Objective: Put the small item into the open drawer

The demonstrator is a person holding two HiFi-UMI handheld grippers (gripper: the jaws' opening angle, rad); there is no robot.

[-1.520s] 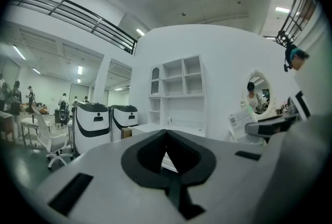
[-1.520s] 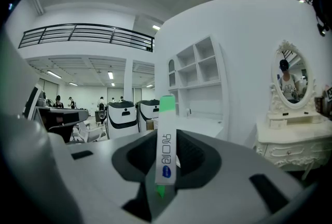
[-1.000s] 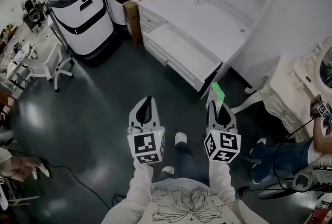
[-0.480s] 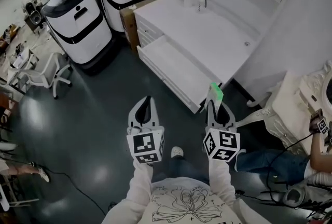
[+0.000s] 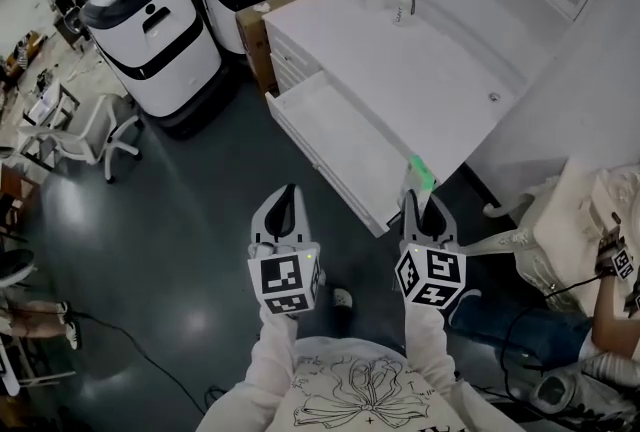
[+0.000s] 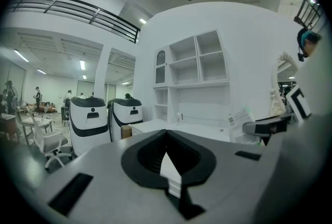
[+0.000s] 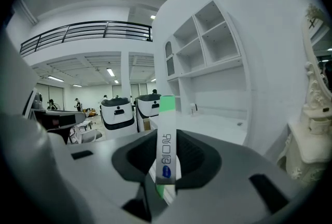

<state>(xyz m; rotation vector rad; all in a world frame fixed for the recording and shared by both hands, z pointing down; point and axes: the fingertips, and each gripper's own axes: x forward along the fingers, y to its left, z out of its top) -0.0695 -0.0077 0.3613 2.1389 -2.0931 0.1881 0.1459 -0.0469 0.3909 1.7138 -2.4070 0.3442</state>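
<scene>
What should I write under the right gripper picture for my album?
Right gripper pinching a slim white-and-green packet, facing the white desk.

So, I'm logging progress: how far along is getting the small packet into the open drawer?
Done: the white desk drawer stands open and the slim white-and-green packet is picked up. In hand: the right gripper is shut on it, off to the drawer's right in the head view; the left gripper is shut, empty. Left: carry it over the drawer and release.
</scene>
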